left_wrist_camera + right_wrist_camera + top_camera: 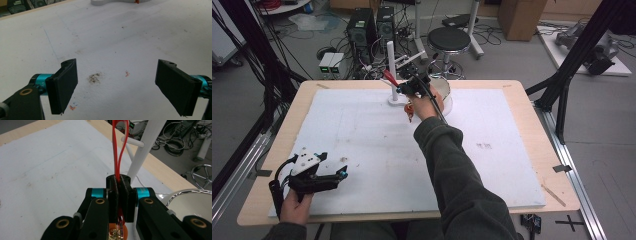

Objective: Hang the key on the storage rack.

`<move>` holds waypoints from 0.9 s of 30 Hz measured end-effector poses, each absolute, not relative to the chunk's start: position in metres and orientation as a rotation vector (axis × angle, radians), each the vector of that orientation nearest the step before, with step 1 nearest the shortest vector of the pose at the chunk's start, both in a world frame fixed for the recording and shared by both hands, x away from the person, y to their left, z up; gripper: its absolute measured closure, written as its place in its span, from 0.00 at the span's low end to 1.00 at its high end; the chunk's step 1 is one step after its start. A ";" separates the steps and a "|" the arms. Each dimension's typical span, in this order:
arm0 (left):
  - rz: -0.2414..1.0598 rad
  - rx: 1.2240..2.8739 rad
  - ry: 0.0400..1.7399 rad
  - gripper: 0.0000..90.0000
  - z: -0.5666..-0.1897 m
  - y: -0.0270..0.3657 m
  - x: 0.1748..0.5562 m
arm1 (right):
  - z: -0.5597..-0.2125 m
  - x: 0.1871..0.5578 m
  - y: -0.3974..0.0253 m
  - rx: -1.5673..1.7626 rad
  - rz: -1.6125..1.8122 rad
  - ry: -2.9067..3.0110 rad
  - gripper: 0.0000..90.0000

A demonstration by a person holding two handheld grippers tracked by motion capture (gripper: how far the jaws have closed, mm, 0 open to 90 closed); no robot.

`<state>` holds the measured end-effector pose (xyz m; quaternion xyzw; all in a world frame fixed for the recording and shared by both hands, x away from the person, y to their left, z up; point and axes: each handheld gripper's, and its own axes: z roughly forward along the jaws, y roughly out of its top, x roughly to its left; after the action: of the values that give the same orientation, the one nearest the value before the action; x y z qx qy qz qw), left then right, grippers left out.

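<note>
A white sheet [362, 150] covers the wooden table [532, 130], with cables and a stool on the floor beyond its far edge. At that far edge the right gripper [120, 195] has its jaws pressed together on a red loop [120, 147], pinched near its lower end, with an orange tag [117, 233] hanging below. The loop's long axis runs straight up out of the jaws, ending just beside the white stand [145, 147], whose pegs [132, 142] jut sideways close to the loop's top; whether the loop already touches a peg is hard to tell. A bowl [190, 200] sits beside the stand. The left gripper [117, 87] rests near the table's front, well apart from the stand, jaws spread wide over bare sheet.
</note>
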<state>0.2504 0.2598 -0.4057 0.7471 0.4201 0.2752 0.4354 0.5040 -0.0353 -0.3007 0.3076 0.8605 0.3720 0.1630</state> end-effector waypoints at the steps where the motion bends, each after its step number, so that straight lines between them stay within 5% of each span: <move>1: 0.685 1.861 1.042 0.21 -0.406 0.260 0.250 | -0.302 0.505 -0.035 0.878 1.059 2.449 0.96; 27: 0.686 1.858 1.042 0.21 -0.406 0.259 0.250 | -0.317 0.515 -0.029 0.937 0.960 2.471 0.95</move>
<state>0.2502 0.2595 -0.4056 0.7469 0.4187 0.2756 0.4368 0.5147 -0.0291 -0.3165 0.3289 0.8669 0.3368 0.1641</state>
